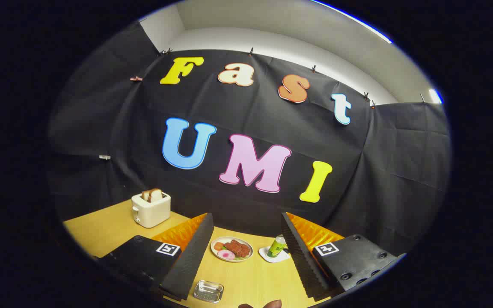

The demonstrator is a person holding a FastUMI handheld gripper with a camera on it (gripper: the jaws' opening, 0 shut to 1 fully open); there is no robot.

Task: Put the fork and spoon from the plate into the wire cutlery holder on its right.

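Gripper [246, 252] wide open, nothing between the fingers, held above the table [101, 231]. Beyond the tips a plate [231, 249] of food with bare wood around it, a can [277, 246] on a saucer just right of it; fork, spoon and holder not made out. Small metal dish [208, 291] between the fingers near the table's front edge; toaster [150, 208] well apart at the back left.

Cloth-walled demo booth, seemingly a mock kitchen: wooden table [101, 231], toaster [151, 209], plate of food [231, 249].

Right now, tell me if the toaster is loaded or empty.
Loaded: bread slices stick up out of the toaster, which stands upright on the table, beyond the open gripper.
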